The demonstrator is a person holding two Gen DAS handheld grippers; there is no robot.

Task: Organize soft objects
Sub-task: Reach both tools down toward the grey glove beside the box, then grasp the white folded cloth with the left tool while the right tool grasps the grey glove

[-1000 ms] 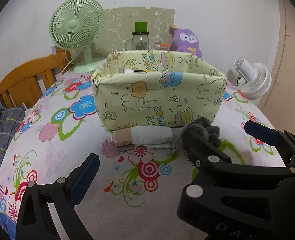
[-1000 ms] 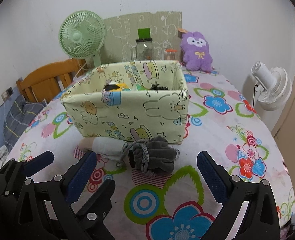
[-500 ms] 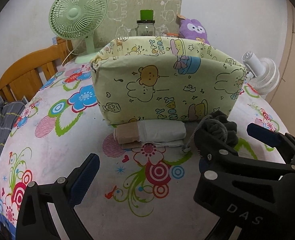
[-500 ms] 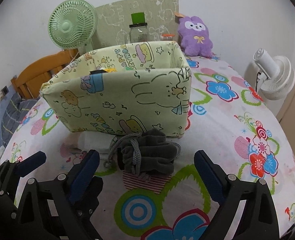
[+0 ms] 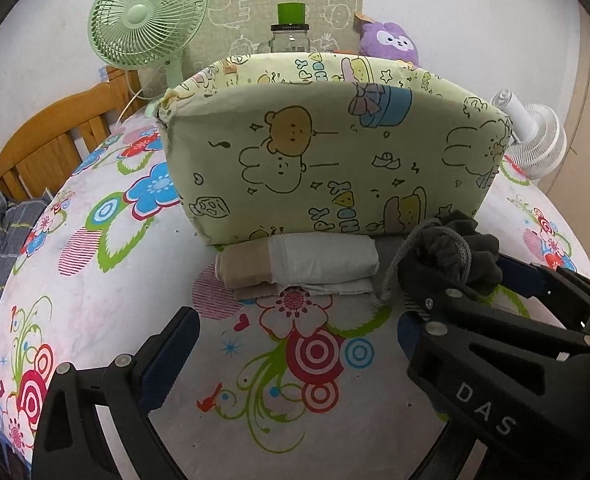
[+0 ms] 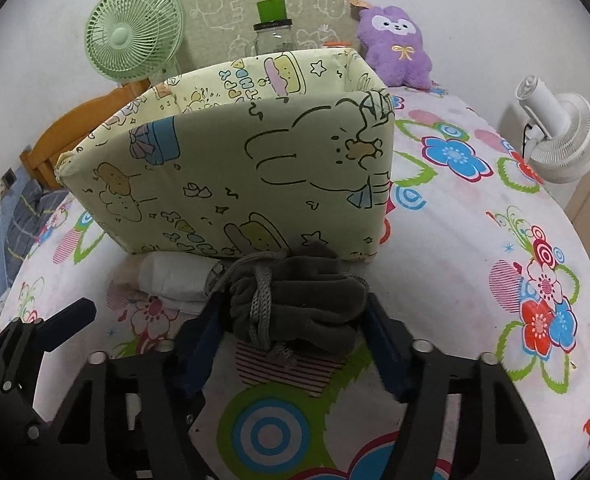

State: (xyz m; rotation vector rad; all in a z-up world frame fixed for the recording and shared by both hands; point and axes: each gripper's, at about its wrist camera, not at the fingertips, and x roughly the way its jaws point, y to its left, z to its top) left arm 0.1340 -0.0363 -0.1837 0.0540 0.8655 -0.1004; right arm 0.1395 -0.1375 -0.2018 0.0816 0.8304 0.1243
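Right wrist view: the table (image 6: 475, 248), covered in a flowered cloth, carries a pale green fabric box (image 6: 231, 184) printed with cartoon animals. Behind the box stand a green fan (image 6: 133, 38), a clear jar (image 6: 273, 36) and a purple plush toy (image 6: 395, 44); a white fan (image 6: 559, 136) sits to its right. A rolled white and beige cloth (image 5: 299, 262) lies against the front foot of the box. A dark grey pouch (image 6: 295, 302) with a grey cord lies just in front of the box, beside the roll. The right gripper (image 6: 291, 324) has just been closing, and its blue pads now touch both sides of the pouch. The left gripper (image 6: 47, 328) stands open with nothing between its fingers, in front of the roll.
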